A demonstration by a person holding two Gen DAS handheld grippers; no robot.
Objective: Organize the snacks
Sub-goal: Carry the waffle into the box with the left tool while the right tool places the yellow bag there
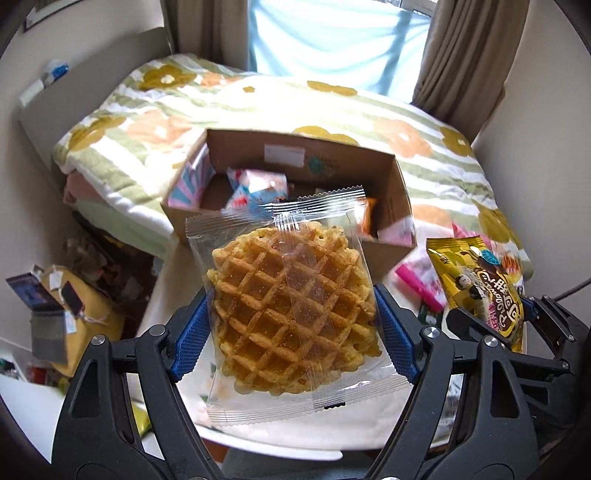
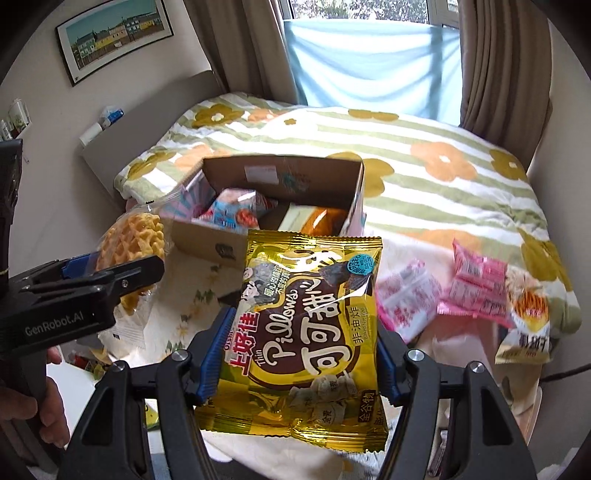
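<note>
Clear plastic crinkles where the left gripper (image 1: 291, 325) clamps the waffle packet (image 1: 291, 310) by its sides, held up short of the cardboard box (image 1: 400, 206) on the bed (image 1: 424, 162); carry it over the near wall before letting go. From the right wrist, the right gripper (image 2: 295, 354) pinches a gold snack bag (image 2: 306, 332) near that box, and should drop it into the bare corner, clear of the left gripper.

A home bedroom: a bed (image 2: 424, 177) with a floral blanket, curtains (image 2: 495, 62), and a framed picture (image 2: 114, 35).

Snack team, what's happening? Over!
Left gripper shut on waffle pack. Right gripper shut on gold Pillows bag. Cardboard box ahead, nothing blocking.
</note>
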